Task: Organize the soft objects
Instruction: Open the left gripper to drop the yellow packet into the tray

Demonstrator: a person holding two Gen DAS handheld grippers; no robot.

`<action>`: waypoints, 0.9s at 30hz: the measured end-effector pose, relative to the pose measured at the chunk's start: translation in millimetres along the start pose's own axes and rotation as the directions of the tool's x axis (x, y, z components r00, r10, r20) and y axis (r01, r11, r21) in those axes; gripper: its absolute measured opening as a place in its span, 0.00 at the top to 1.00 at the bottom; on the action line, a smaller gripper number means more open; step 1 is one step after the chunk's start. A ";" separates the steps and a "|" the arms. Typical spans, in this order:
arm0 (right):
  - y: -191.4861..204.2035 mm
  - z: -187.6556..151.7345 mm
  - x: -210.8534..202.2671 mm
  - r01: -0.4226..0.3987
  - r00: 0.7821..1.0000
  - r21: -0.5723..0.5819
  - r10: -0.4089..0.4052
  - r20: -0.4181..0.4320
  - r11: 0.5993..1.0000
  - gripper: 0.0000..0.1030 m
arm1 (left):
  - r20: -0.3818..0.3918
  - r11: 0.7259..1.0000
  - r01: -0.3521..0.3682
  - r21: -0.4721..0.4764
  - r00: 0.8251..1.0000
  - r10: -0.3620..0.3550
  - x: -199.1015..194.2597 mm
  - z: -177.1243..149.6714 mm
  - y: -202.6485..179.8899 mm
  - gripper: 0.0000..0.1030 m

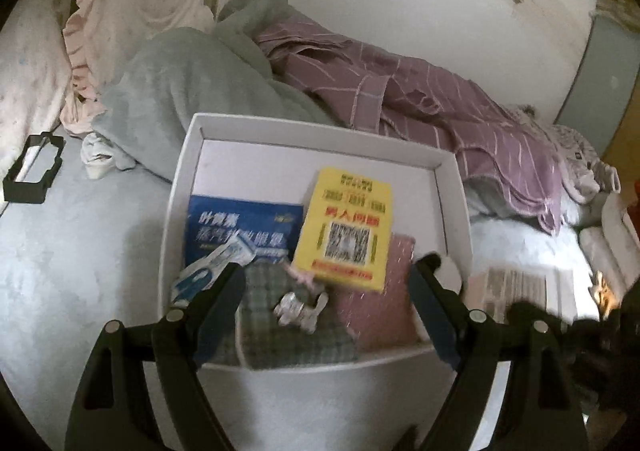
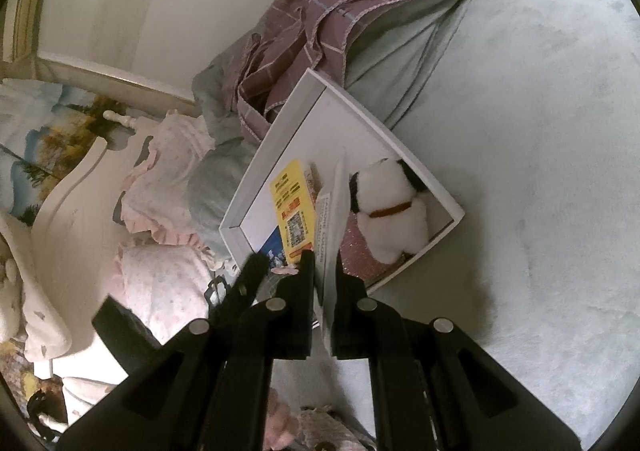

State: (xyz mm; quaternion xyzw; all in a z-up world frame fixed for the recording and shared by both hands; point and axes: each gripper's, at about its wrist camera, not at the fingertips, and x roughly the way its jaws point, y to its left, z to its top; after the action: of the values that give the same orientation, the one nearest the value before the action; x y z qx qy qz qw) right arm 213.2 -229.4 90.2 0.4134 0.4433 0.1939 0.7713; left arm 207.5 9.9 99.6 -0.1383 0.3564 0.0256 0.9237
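While the right gripper [image 2: 324, 263] is pinching a flat white packet [image 2: 332, 211] edge-up above the white box [image 1: 456, 187], probably to slot it in, the left gripper [image 1: 326, 279] is hovering wide and empty over the box's plaid cloth [image 1: 280, 331].

Pale blue bed [image 1: 80, 271], white box [image 1: 456, 187] on it; blankets (green, purple) behind

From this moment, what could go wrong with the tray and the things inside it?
1. The right gripper pinches only a thin white packet; it may slip out.
2. The yellow box lies tilted on other items in the white tray and may slide.
3. The open left gripper hangs close over the tray and may knock things.
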 end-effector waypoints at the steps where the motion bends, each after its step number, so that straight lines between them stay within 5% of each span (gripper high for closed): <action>1: 0.6 -0.6 0.9 0.001 1.000 -0.003 -0.001 -0.001 1.000 0.93 | 0.001 1.000 -0.003 0.000 1.000 0.003 -1.8 -2.5 1.7 0.18; 19: 32.9 -20.1 29.4 0.051 0.998 -0.181 -0.056 -0.023 0.982 0.93 | 0.052 0.997 -0.050 0.061 0.998 0.047 -15.4 -6.8 24.2 0.18; 27: 43.8 -7.4 24.3 0.104 0.992 -0.326 -0.119 -0.027 0.940 0.93 | -0.022 0.997 0.072 0.000 0.997 -0.072 -6.0 0.8 47.3 0.18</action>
State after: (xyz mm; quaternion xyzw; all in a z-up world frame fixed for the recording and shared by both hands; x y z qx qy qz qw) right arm 222.9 -184.2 111.0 0.2508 0.4462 0.2295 0.8279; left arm 196.7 55.9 93.0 -0.1507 0.3615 -0.0094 0.9201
